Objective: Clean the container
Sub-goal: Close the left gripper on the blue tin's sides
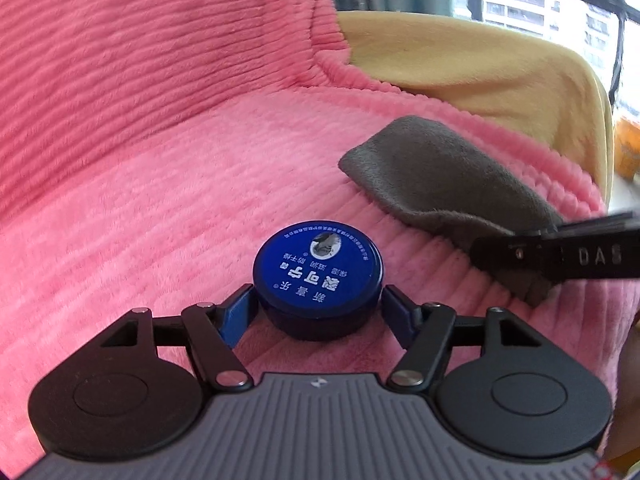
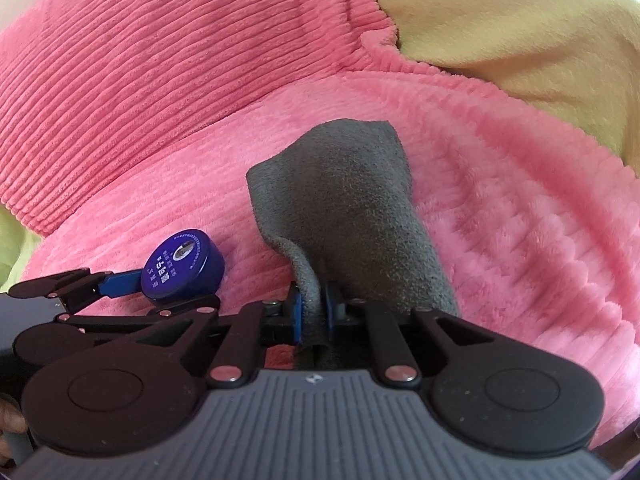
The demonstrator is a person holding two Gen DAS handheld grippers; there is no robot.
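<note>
Container, a round blue tin with its printed lid on, rests on the pink ribbed blanket between the blue pads of the left tongs. The left pad meets the tin wall; the right pad stands just beside it. Right tongs are clamped narrow on a fold of the grey cloth.

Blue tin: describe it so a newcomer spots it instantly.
On the pink ribbed plush blanket over the seat, left of the crumpled grey suede cloth, sits a small round blue tin. It is the only hard, glossy thing there, its lid printed with white characters.
</note>
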